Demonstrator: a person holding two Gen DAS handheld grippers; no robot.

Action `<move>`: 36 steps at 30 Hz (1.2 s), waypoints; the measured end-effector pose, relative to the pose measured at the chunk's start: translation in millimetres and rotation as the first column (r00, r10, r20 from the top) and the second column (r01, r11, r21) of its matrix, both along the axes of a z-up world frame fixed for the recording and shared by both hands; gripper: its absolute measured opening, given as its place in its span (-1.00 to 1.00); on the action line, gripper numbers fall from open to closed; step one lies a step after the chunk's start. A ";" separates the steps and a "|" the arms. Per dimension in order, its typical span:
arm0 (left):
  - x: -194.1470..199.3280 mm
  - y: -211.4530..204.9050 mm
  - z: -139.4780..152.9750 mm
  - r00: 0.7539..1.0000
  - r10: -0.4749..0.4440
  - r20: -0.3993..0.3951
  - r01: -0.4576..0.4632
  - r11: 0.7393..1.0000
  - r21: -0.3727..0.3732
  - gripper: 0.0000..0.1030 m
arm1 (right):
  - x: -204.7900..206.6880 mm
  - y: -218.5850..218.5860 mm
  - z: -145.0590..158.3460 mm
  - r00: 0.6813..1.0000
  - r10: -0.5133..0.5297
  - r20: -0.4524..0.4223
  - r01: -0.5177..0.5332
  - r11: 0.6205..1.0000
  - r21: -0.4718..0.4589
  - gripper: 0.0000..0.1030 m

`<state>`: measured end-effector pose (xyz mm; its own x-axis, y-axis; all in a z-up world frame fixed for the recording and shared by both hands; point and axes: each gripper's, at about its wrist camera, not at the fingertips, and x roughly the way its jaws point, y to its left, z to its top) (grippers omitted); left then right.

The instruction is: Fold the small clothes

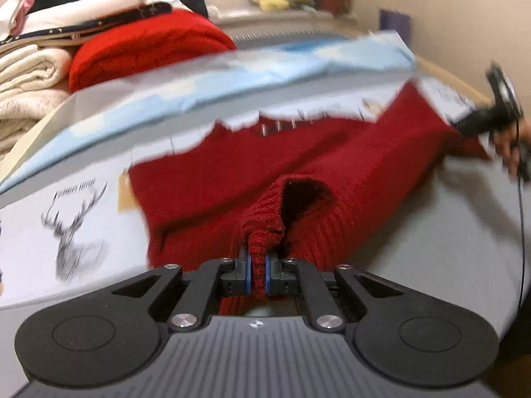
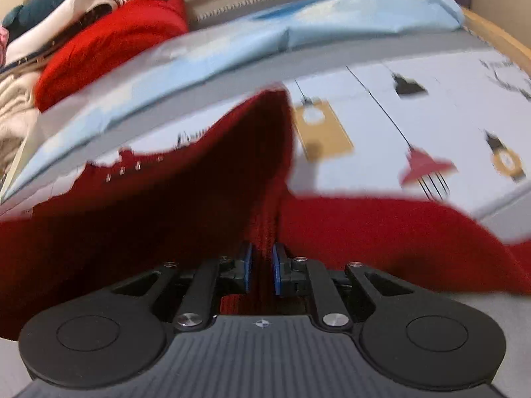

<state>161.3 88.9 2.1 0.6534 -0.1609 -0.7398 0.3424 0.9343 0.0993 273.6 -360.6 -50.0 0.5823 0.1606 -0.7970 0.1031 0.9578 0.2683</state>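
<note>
Clenched on ribbed knit, both pairs of fingers are gripping the dark red sweater (image 1: pixel 298 165): I am seeing the left gripper (image 1: pixel 258 273) pinching a cuff-like fold, the right gripper (image 2: pixel 262 273) pinching another edge. Beyond, the sweater is lying across a printed sheet (image 2: pixel 415 116), with a folded clothes pile (image 1: pixel 66 49) behind.

1. Dark red knit sweater (image 1: pixel 282 165) sprawls across the bed, rumpled, ribbed hem bunched up and lifted at the near edge
2. Small pale fasteners line its far edge; one side (image 2: pixel 398 225) trails right
</note>
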 end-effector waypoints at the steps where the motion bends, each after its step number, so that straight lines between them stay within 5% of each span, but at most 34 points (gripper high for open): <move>1: -15.5 11.3 -6.3 1.000 -0.009 -0.022 0.009 1.000 0.004 -0.85 | -11.6 -6.5 1.8 1.000 -0.013 -0.012 0.013 1.000 -0.002 -0.75; 7: -75.7 64.0 -44.0 0.948 -0.111 -0.298 0.097 0.993 -0.060 -0.63 | -83.2 -53.8 21.5 0.991 -0.132 -0.012 0.132 0.990 0.056 -0.71; 12: -86.4 103.3 -30.8 0.949 -0.094 -0.301 0.046 0.986 -0.162 -0.24 | -125.3 -57.1 25.0 0.985 -0.168 -0.037 0.172 0.965 0.198 -0.36; 15: -77.1 129.9 -16.9 0.952 -0.061 -0.300 -0.032 0.954 -0.297 0.06 | -131.3 -35.4 25.3 0.990 -0.117 -0.072 0.130 0.968 0.215 -0.15; 18: -68.4 146.5 -9.8 0.953 0.000 -0.303 -0.122 0.915 -0.385 0.12 | -126.5 -9.4 14.3 0.993 -0.005 -0.114 0.028 0.979 0.203 0.17; 20: -64.6 148.3 -6.9 0.946 0.020 -0.322 -0.160 0.896 -0.414 0.22 | -121.4 3.0 2.1 0.987 0.046 -0.153 -0.019 0.984 0.175 0.21; 23: -61.3 139.2 -15.1 0.929 0.052 -0.367 -0.208 0.893 -0.398 0.40 | -114.3 12.8 -9.6 0.979 0.088 -0.186 -0.054 0.982 0.181 0.22; 27: -53.7 122.2 -46.8 0.878 0.091 -0.470 -0.247 0.926 -0.284 0.40 | -111.2 19.1 -15.5 0.967 0.153 -0.202 -0.125 0.981 0.147 0.22; 29: -47.8 115.7 -53.9 0.873 0.112 -0.474 -0.259 0.931 -0.258 0.40 | -113.8 19.0 -13.1 0.965 0.167 -0.202 -0.140 0.980 0.142 0.22; 34: -31.3 100.5 -61.8 0.860 0.175 -0.480 -0.344 0.893 -0.291 0.49 | -125.0 17.0 -6.1 0.962 0.203 -0.182 -0.178 0.973 0.146 0.22; 36: -29.4 86.7 -62.6 0.861 0.192 -0.471 -0.343 0.903 -0.259 0.60 | -129.7 20.5 -7.9 0.952 0.239 -0.190 -0.214 0.966 0.144 0.22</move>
